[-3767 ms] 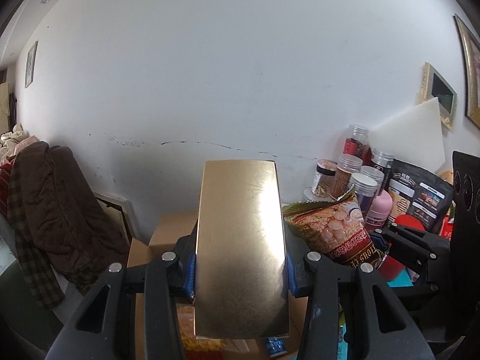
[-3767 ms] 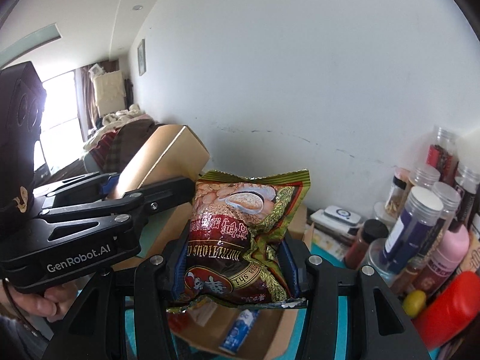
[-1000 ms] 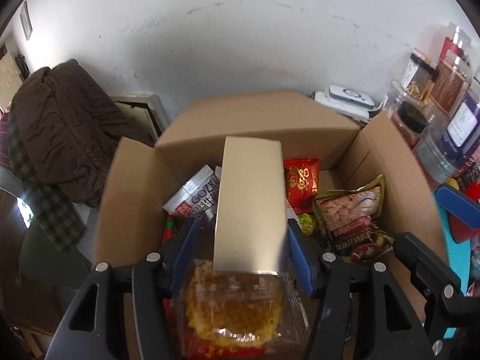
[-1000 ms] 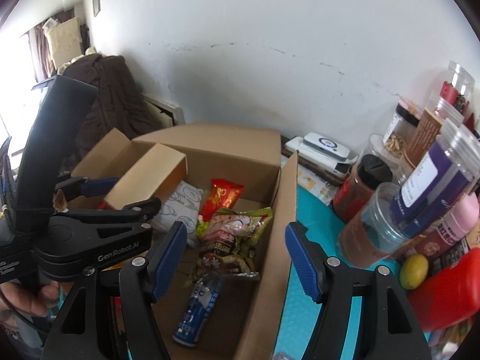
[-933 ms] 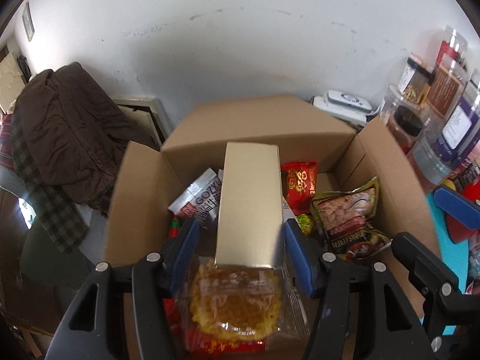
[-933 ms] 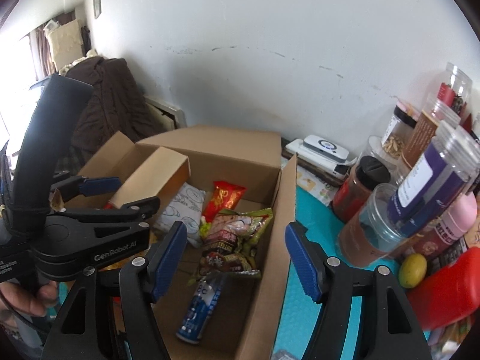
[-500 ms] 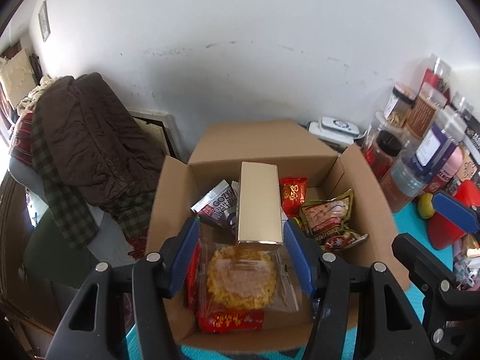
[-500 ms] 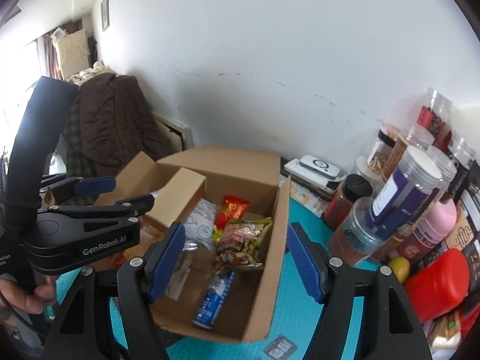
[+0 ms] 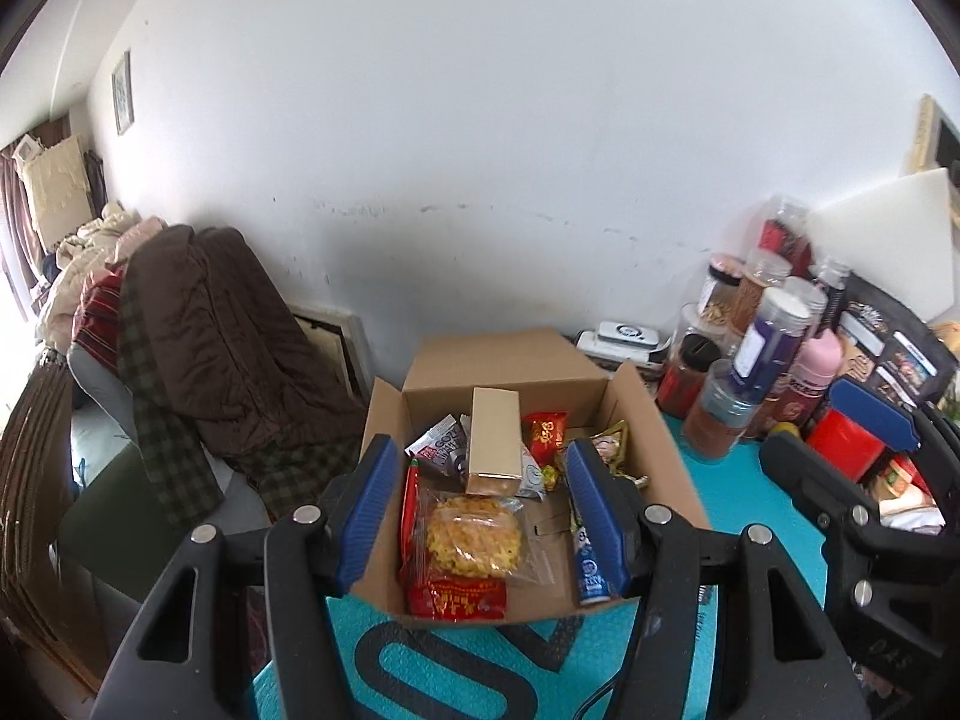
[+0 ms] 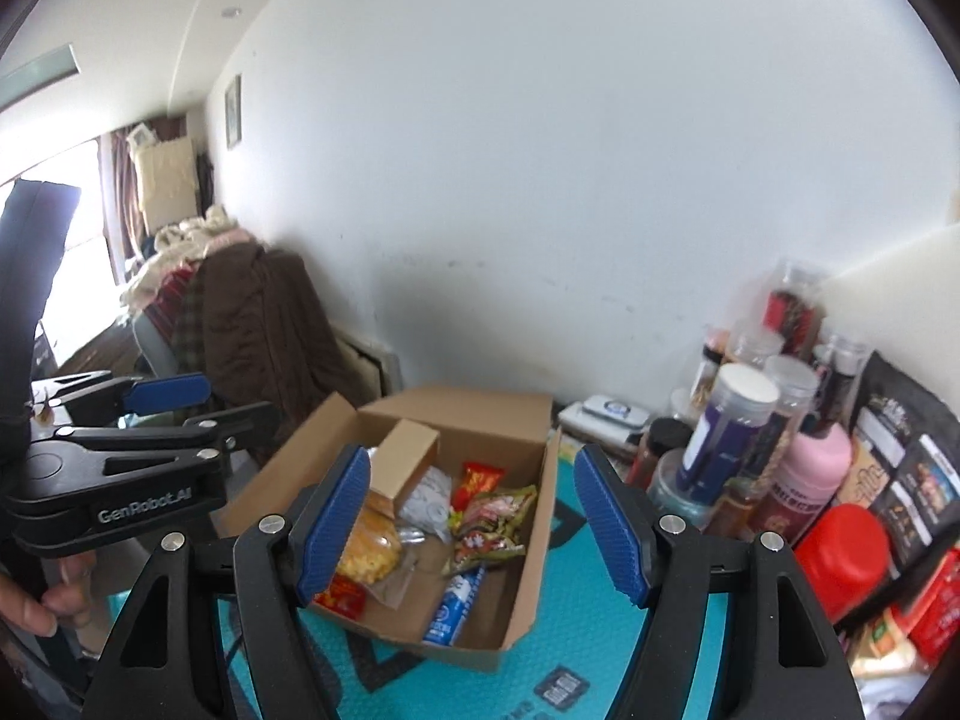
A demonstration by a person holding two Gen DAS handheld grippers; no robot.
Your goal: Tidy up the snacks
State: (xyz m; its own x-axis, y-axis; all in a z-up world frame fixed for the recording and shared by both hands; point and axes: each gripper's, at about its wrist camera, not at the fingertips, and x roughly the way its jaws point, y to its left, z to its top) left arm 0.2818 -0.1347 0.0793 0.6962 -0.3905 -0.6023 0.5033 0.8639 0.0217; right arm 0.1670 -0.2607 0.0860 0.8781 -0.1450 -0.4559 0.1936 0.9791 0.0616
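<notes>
We hold both grippers above the cardboard box (image 9: pixel 654 450). Left gripper (image 9: pixel 483 516): blue pads apart, nothing between them. Right gripper (image 10: pixel 471 519): likewise apart and empty. In the box the gold carton (image 9: pixel 493 441) lies propped on a noodle packet (image 9: pixel 471 534); a peanut bag (image 10: pixel 492 516) lies beside a blue tube (image 10: pixel 453 603).

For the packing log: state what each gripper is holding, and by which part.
Nothing. The left gripper and right gripper are both open and empty above the cardboard box.
</notes>
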